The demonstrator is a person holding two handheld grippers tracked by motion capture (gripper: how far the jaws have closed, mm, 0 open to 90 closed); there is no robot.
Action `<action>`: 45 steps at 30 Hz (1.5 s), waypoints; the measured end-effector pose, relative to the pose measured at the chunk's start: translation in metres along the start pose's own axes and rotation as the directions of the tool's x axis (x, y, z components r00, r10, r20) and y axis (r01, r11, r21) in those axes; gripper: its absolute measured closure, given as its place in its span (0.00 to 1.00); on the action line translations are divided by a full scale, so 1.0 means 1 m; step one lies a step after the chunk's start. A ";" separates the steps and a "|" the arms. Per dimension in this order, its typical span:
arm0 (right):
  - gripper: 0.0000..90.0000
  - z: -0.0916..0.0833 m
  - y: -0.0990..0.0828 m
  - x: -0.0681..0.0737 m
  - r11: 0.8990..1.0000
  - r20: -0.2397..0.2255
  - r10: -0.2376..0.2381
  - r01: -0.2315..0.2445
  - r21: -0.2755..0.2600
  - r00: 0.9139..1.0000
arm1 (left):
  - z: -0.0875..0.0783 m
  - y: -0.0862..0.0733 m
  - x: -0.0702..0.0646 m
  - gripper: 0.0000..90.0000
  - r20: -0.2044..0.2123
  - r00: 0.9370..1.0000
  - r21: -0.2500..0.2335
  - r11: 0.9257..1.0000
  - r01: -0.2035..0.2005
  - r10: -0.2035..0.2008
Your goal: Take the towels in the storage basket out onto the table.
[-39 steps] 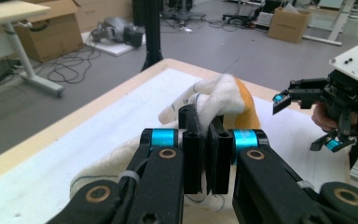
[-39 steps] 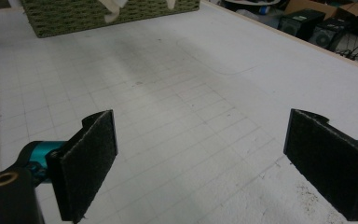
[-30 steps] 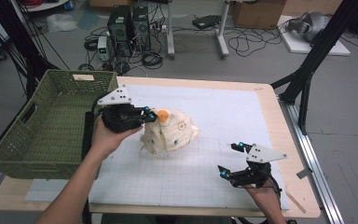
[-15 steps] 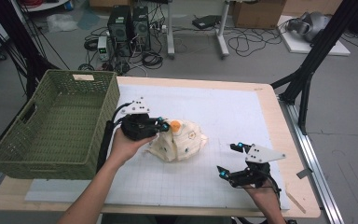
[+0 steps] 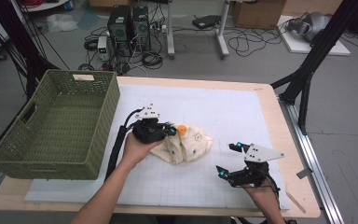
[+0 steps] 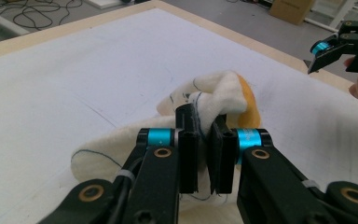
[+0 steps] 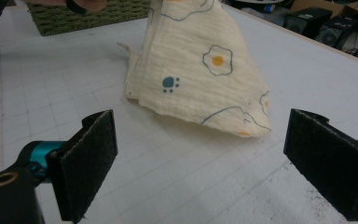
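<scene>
A cream cloth (image 5: 189,143) printed with fried eggs and paw marks lies bunched on the white gridded mat (image 5: 223,112). My left gripper (image 5: 171,131) comes at it from the left and is shut on a raised fold of it. In the left gripper view the fold (image 6: 216,100) sits pinched between the pads (image 6: 189,154) of that gripper (image 6: 204,140); the jaws have just been opening a little. My right gripper (image 5: 227,160) rests near the mat's front right, wide open with nothing in it. In its view the cloth (image 7: 196,74) hangs ahead of the gripper (image 7: 209,161).
A green woven basket (image 5: 103,100) stands along the table's left side, also seen far off as basket (image 7: 74,14). The wooden table edge (image 5: 279,121) runs on the right. The right gripper (image 6: 328,45) appears at the upper right of the left gripper view.
My left gripper has moved right and down, away from the basket, carrying the cloth, which now rests lower on the mat. The right gripper has stayed put.
</scene>
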State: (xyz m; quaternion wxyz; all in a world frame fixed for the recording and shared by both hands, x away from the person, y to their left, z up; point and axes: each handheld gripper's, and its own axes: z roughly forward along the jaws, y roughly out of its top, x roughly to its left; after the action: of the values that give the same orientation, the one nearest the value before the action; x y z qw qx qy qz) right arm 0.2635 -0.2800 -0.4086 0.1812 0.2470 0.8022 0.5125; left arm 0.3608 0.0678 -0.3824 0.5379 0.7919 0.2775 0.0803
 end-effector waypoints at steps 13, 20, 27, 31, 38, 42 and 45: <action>0.10 0.012 0.001 -0.003 1.000 -0.010 0.017 -0.017 0.001 1.000 | 0.003 -0.007 0.010 0.60 -0.023 1.000 0.031 0.999 0.021 -0.020; 0.10 0.024 0.005 0.000 1.000 -0.025 0.011 -0.011 0.021 1.000 | -0.015 -0.013 0.010 0.54 -0.029 0.999 -0.005 1.000 0.022 -0.022; 0.17 0.031 0.007 0.000 1.000 -0.033 0.007 -0.006 0.025 0.999 | -0.026 -0.029 0.011 0.52 -0.057 0.998 0.012 1.000 0.023 -0.022; 0.18 0.033 0.008 0.001 1.000 -0.033 0.004 -0.003 0.029 0.999 | -0.026 -0.041 0.012 0.53 -0.063 0.997 0.023 0.999 0.034 -0.032; 0.21 0.035 0.008 0.001 1.000 -0.037 -0.007 0.008 0.028 0.999 | -0.026 -0.048 0.013 0.56 -0.065 0.998 0.032 0.999 0.027 -0.025; 0.21 0.035 0.009 0.001 1.000 -0.037 0.002 -0.001 0.030 0.999 | -0.027 -0.048 0.013 0.56 -0.063 0.998 0.029 0.999 0.030 -0.028; 0.21 0.035 0.009 0.001 1.000 -0.039 0.001 0.000 0.025 0.999 | -0.026 -0.048 0.012 0.56 -0.062 0.998 0.031 0.999 0.029 -0.027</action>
State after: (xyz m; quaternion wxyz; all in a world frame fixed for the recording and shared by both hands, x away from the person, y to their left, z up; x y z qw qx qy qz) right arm 0.2833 -0.2509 -0.4146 0.1624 0.2394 0.8119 0.5071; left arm 0.3428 0.1078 -0.4173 0.5173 0.7937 0.3062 0.0926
